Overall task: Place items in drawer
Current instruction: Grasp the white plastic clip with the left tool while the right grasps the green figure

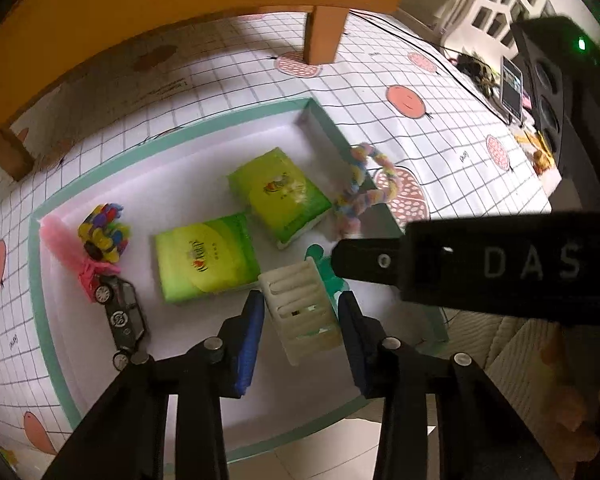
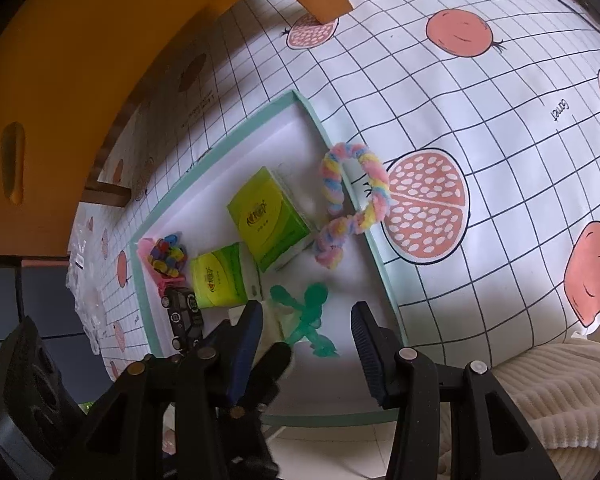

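We hold our left tool [image 1: 302, 322] narrowly around the cream slotted plastic rack [image 1: 300, 312] inside the teal-rimmed white drawer [image 1: 36, 280], lowering it beside the green tissue packs [image 1: 204, 258], while our right tool [image 2: 306, 334] hovers open, empty.

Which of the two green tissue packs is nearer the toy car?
The green tissue pack lying flat mid-drawer, next to the toy car. The other tissue pack sits farther back, by the pastel braided ring.
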`<state>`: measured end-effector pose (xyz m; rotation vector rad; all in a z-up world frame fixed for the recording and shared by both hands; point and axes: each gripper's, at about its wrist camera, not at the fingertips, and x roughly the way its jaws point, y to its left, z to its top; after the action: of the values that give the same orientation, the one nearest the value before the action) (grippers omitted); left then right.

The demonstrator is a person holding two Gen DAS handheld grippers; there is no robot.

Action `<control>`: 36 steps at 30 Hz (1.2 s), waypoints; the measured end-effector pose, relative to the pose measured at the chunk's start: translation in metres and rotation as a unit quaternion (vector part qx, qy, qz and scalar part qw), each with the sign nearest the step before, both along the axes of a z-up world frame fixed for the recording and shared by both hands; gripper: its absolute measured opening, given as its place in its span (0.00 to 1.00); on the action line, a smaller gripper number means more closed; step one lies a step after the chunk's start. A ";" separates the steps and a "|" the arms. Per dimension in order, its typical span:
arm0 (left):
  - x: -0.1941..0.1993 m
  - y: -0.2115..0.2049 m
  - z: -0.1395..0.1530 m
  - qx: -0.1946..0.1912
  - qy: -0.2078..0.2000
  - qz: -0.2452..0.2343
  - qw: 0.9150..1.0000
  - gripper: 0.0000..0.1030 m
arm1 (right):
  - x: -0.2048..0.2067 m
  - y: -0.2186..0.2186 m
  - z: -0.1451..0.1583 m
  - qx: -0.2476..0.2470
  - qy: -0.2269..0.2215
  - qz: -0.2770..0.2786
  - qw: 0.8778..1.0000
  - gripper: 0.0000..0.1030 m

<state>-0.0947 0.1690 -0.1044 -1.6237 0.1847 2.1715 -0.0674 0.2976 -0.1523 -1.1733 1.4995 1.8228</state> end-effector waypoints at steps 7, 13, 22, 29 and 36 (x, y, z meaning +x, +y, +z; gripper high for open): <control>0.002 -0.019 -0.003 0.023 -0.003 0.012 1.000 0.35 | -0.018 -0.006 -0.007 -0.007 -0.027 0.046 0.999 0.46; 0.001 -0.025 -0.005 0.033 -0.005 0.021 0.999 0.34 | -0.029 -0.012 -0.015 -0.017 -0.050 0.076 0.996 0.44; 0.002 -0.038 -0.007 0.048 -0.013 0.041 0.998 0.32 | -0.035 -0.015 -0.032 -0.052 -0.036 0.055 0.996 0.42; 0.004 -0.037 -0.007 0.041 -0.011 0.046 0.998 0.32 | -0.045 -0.028 -0.027 -0.005 -0.070 0.083 0.994 0.32; 0.004 -0.045 -0.006 0.026 -0.004 0.057 0.998 0.32 | -0.034 -0.029 -0.024 0.009 -0.073 0.071 0.995 0.24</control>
<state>-0.0907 0.1241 -0.1105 -1.6500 0.0341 2.2355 -0.1018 0.2681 -0.1759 -1.4031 1.3461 1.7946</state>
